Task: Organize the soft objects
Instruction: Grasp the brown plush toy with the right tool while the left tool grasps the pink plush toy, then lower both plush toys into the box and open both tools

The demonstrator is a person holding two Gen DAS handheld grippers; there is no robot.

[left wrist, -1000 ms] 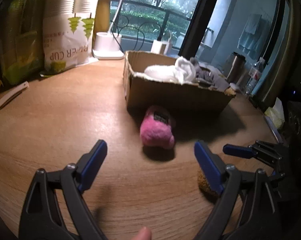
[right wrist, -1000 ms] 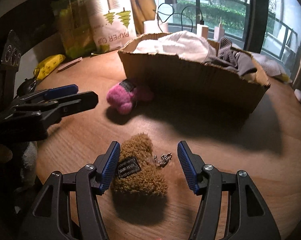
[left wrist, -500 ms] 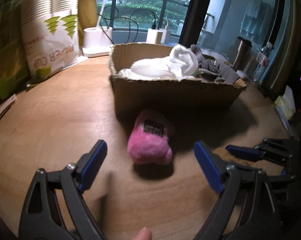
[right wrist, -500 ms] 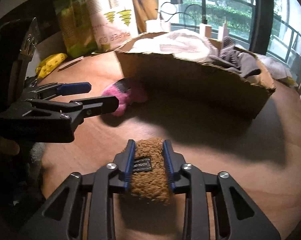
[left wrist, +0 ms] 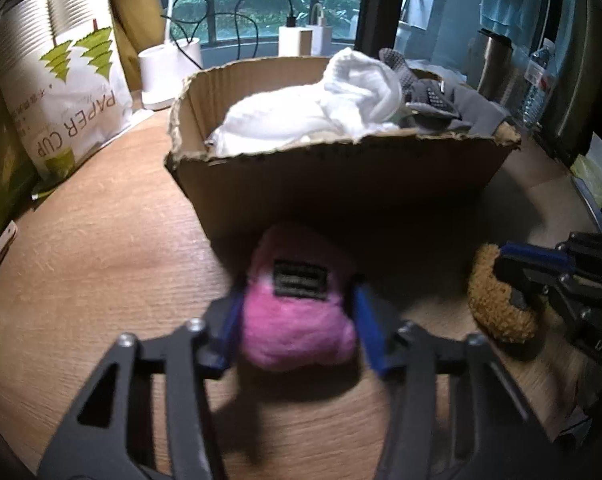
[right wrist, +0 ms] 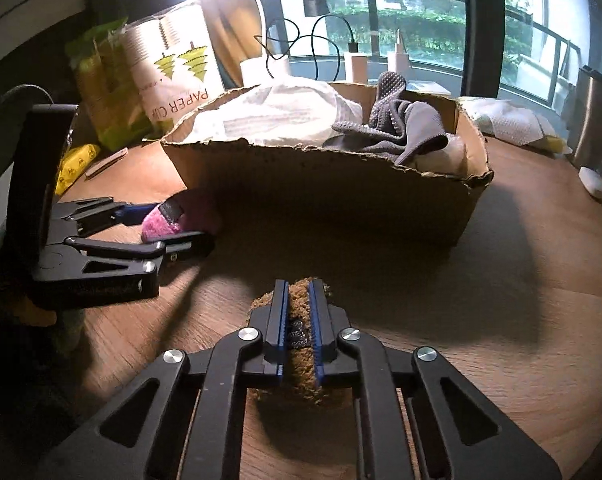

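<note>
**2 soft toys clamped, 1 in each gripper, in front of the box**

The left gripper [left wrist: 297,320] is clamped on the pink soft toy [left wrist: 297,316], its blue pads pressing the toy's 2 sides. The toy sits on the worktop [left wrist: 93,248] just in front of the cardboard box [left wrist: 341,176], with its long axis running away from the camera toward the box wall and its black label facing up at the far end. In the right wrist view the same toy [right wrist: 161,226] shows between the left gripper's [right wrist: 157,228] fingers, close to the box's left corner.

The right gripper [right wrist: 298,328] is squeezed tight on the brown soft toy [right wrist: 299,304], the pads nearly together with the plush bunched between them. Its long axis lies along the fingers, pointing toward the box [right wrist: 333,192], and it rests on the worktop [right wrist: 501,320] apart from the box. From the left wrist view the brown toy [left wrist: 497,300] lies to the right of the pink one, with the right gripper [left wrist: 533,268] on it.

Inside the box lie 1 white cloth [left wrist: 313,116] and 1 grey glove [right wrist: 389,120] with a dotted palm. A bag of paper cups [left wrist: 61,92] stands to the left of the box
</note>
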